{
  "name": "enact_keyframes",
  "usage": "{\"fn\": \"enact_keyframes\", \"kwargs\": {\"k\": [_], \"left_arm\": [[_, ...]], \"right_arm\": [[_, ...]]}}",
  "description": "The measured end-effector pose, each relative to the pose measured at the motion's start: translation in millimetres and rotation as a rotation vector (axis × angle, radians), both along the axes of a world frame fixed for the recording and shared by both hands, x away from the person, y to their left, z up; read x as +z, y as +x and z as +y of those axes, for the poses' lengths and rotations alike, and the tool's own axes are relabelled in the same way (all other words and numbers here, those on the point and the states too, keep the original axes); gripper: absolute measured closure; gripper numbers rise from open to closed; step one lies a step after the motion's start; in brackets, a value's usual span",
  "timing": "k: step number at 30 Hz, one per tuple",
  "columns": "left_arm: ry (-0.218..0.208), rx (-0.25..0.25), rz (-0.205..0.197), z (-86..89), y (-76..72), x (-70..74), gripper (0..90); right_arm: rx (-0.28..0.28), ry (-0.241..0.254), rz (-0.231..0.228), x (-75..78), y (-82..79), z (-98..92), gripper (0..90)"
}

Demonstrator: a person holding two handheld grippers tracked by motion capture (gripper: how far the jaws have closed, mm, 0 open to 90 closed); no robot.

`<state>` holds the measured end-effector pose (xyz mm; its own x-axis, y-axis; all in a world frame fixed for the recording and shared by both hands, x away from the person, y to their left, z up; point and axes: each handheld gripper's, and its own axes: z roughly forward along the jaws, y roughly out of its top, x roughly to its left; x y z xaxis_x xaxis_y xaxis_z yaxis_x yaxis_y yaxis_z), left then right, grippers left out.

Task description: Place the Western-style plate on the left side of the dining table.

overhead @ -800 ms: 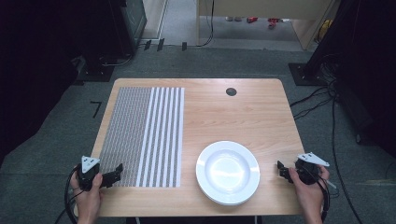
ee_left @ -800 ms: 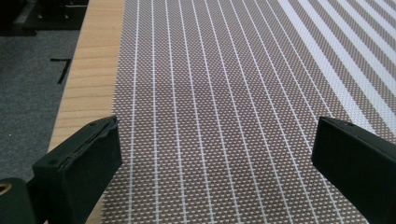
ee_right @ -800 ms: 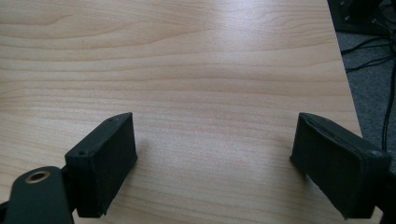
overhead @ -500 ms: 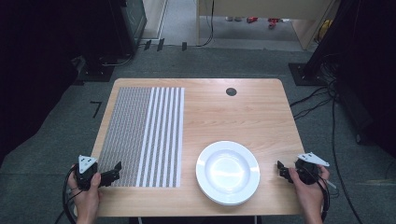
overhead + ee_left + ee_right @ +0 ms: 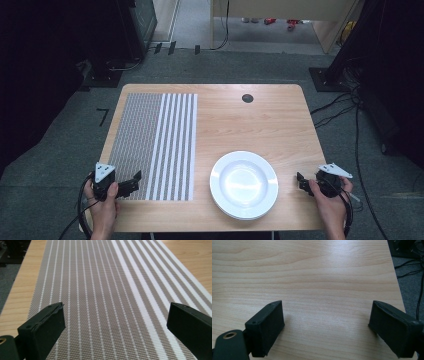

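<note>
- L gripper [image 5: 136, 181]: jaws wide apart, nothing betw. them; over placemat's near-left corner.
- Placemat [image 5: 155, 142]: flat on left half of table [image 5: 260, 125], long axis near edge to far edge, stripes same way.
- R gripper [image 5: 301, 181]: jaws wide, empty, at near-right corner.
- Plate [image 5: 244, 184]: near edge, just right of placemat.

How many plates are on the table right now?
1. A single white plate sits on the table near the front edge, right of the striped placemat, between the left gripper and the right gripper. Nothing seems to be hiding another.
</note>
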<state>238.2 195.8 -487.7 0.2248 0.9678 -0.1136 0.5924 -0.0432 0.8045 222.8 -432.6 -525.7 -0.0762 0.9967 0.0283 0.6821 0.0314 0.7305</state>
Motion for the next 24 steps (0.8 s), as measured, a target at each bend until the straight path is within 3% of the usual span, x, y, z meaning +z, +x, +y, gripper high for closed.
{"fn": "enact_keyframes", "kwargs": {"k": [12, 24], "left_arm": [[-0.028, -0.050, -0.005, -25.5, 4.4, 9.2, 1.6], [-0.015, -0.098, -0.027, -52.5, 11.0, 22.6, 1.7]], "right_arm": [[0.001, 0.001, 0.005, -0.1, 0.6, 0.5, 10.5], [0.001, -0.004, 0.003, -0.2, 0.6, 0.6, 10.5]]}}
